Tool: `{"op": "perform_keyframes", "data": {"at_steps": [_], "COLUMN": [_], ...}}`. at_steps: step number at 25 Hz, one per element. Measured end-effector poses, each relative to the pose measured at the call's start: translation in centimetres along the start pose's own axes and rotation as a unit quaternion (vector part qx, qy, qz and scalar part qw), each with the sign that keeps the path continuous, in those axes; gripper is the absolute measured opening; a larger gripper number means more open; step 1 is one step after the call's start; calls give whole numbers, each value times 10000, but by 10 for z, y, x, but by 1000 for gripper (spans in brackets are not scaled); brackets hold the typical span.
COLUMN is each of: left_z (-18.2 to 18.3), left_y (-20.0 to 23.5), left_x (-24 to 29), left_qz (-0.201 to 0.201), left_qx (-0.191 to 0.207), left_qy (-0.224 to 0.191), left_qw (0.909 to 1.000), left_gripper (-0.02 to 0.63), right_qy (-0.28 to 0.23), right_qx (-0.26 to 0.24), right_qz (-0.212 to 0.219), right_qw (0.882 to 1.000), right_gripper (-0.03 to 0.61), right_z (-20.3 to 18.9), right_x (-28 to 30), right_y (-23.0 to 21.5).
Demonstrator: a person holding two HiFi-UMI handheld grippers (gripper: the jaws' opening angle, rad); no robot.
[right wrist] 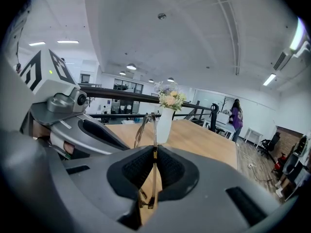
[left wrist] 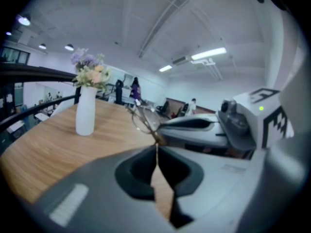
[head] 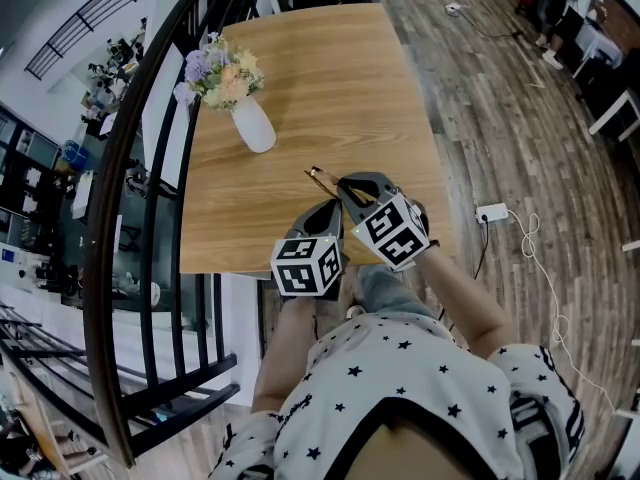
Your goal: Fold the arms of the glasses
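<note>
**Both claws pinched on the glasses**

My right claw [right wrist: 155,148] is clamped on one arm of the glasses [right wrist: 153,127], steadying them above the counter [head: 300,98]. My left claw [left wrist: 156,147] is pressed together, seemingly nipping the hinge end, ready to fold.

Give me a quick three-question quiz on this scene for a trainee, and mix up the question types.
1. True or false: the right gripper is shut on the glasses.
2. Multiple choice: the vase of flowers stands on A) the floor, B) the wooden table, C) a chair.
3. Short answer: how many grippers are shut on the glasses?

Key: 1. True. 2. B. 3. Two; the left gripper pinches one end of them as well.
</note>
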State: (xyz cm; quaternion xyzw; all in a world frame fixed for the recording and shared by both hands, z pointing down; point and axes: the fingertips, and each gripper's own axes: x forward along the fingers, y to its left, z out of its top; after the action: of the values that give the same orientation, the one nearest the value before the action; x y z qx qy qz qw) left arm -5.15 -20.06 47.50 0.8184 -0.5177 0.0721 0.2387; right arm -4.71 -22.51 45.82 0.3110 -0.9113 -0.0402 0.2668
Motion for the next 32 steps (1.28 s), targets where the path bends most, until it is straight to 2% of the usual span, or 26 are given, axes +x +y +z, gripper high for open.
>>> {"op": "perform_keyframes", "data": {"at_steps": [6,11,16,22,32], "left_z": [-4,-11,-27,-41,-46], "left_y": [4,16,33,45,57], "left_x": [1,2,0,0,0], "left_qz": [16,239,437,516,565], "left_qx": [-48,103,-47,-274,-467], "left_qy": [29,68,174,114,-18], "left_qw": [10000,9996,9989,9982,9973], "left_gripper": [11,12,12,12,9], "right_qy": [14,121,426,906,1730], "right_qx": [-31,-24,-55,-240,-847], "right_qz": [28,62,111,170,277], "right_qw": [10000,9999,9990,9955,9809], "right_gripper": [32,32,32,32,32], "right_z": [-2,-12,-35,-75,-135], "right_x": [4,10,21,39,68], "right_y": [2,4,3,-3,-13]}}
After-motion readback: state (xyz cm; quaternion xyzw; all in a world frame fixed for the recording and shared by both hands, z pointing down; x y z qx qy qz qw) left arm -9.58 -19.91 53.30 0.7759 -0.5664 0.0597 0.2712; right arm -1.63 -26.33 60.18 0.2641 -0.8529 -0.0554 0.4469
